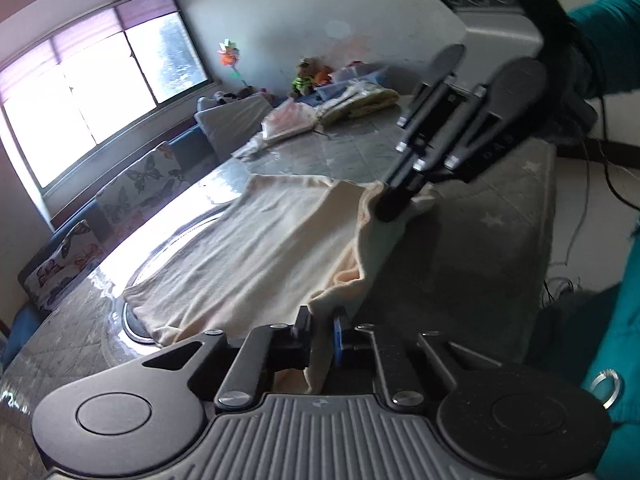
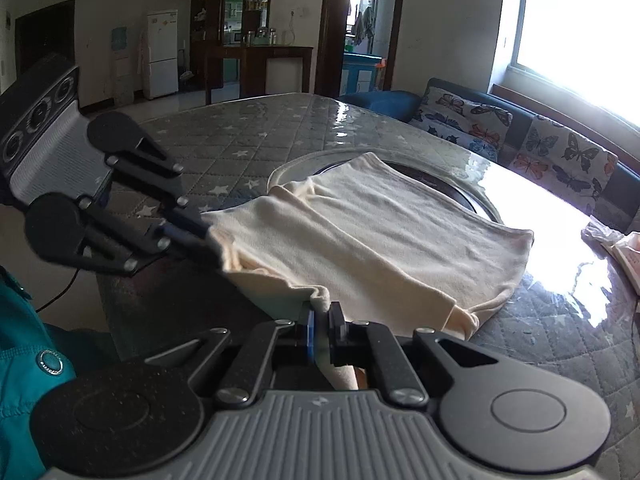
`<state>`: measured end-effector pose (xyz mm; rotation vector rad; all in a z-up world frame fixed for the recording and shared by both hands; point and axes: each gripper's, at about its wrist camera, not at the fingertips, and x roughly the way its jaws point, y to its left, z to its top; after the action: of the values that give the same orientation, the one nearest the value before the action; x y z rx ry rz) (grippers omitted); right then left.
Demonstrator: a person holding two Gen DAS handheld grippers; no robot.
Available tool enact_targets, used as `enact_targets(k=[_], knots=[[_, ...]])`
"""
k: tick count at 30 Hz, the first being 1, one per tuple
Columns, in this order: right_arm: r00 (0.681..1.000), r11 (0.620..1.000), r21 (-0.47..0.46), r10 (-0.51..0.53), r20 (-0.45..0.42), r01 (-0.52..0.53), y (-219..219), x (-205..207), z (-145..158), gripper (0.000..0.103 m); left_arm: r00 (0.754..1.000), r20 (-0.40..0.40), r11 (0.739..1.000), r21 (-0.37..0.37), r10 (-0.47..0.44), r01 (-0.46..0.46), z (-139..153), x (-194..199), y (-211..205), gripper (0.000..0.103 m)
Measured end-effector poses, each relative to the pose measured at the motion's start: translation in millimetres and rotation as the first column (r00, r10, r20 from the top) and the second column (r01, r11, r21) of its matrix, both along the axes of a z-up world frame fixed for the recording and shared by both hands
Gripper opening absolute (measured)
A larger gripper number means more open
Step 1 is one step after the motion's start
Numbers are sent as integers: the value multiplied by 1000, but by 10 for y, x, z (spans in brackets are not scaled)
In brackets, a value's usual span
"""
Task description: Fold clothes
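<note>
Cream knit garment [image 2: 372, 236], creased, lies across the grey star-quilted table [image 2: 248, 140]. Near edge lifted: left gripper [image 1: 320, 330] and right gripper [image 2: 322, 320] each have jaws clamped on it.

The left wrist view is taken from just behind the left gripper [image 1: 320, 320], low over the table [image 1: 80, 344], facing the window [image 1: 100, 80] and the butterfly-print sofa [image 1: 132, 184]. The right wrist view is taken from just behind the right gripper [image 2: 322, 316], facing the kitchen doorway and refrigerator [image 2: 162, 52]. The cream garment [image 1: 248, 248] is shared at close range, and each gripper is seen from the opposite camera.
</note>
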<state>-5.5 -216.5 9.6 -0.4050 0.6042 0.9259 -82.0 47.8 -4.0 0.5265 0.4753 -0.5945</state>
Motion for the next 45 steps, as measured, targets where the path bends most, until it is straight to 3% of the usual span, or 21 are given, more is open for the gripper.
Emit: enact_targets(k=[3,4,5,9,14,16,18,20,25,27,30,40,42,45], knots=[[1000,1000,-13,20,17,-20,0,-45,-13,16,999,-16,999,-39,36,-36,53,114,38,9],[999,999,-20,30,28,-29,3,-70,-22,22,999,-21,998,-46,43,-44,61,145,46,9],[998,999,-32,42,44,-41,9,-108,-34,37,998,-26,997,-54,51,-52,69,177,53,9],[989,991,-99,103,104,-93,38,-238,-139,48,997,-41,995,-75,63,-66,97,252,79,9],[977,985,-158,95,192,-65,110,-212,-307,46,997,-58,994,-87,59,-64,100,272,92,9],[983,988,-143,84,165,-61,123,-130,-331,39,997,-57,995,-83,53,-58,87,245,92,10],[991,992,-116,71,118,-57,125,-41,-311,21,997,-57,996,-78,48,-52,71,213,92,14],[997,997,-69,43,64,-39,96,55,-262,14,998,-46,996,-69,50,-53,49,174,90,21],[1000,1000,-5,7,-24,-7,30,210,-160,12,999,-23,998,-36,43,-44,-13,82,91,35],[999,1000,14,-8,-52,8,8,250,-129,12,999,-13,999,-14,42,-42,-51,51,89,46],[996,999,37,-25,-83,28,-10,302,-91,12,999,-14,999,15,38,-38,-110,21,84,47],[991,995,76,-57,-121,66,-6,418,0,12,998,17,995,83,58,-59,-191,73,131,45],[991,994,75,-65,-118,74,-5,398,-11,11,998,13,994,89,68,-69,-193,103,144,26],[993,994,74,-72,-95,79,8,348,-14,11,996,-5,994,63,86,-86,-154,142,191,13]])
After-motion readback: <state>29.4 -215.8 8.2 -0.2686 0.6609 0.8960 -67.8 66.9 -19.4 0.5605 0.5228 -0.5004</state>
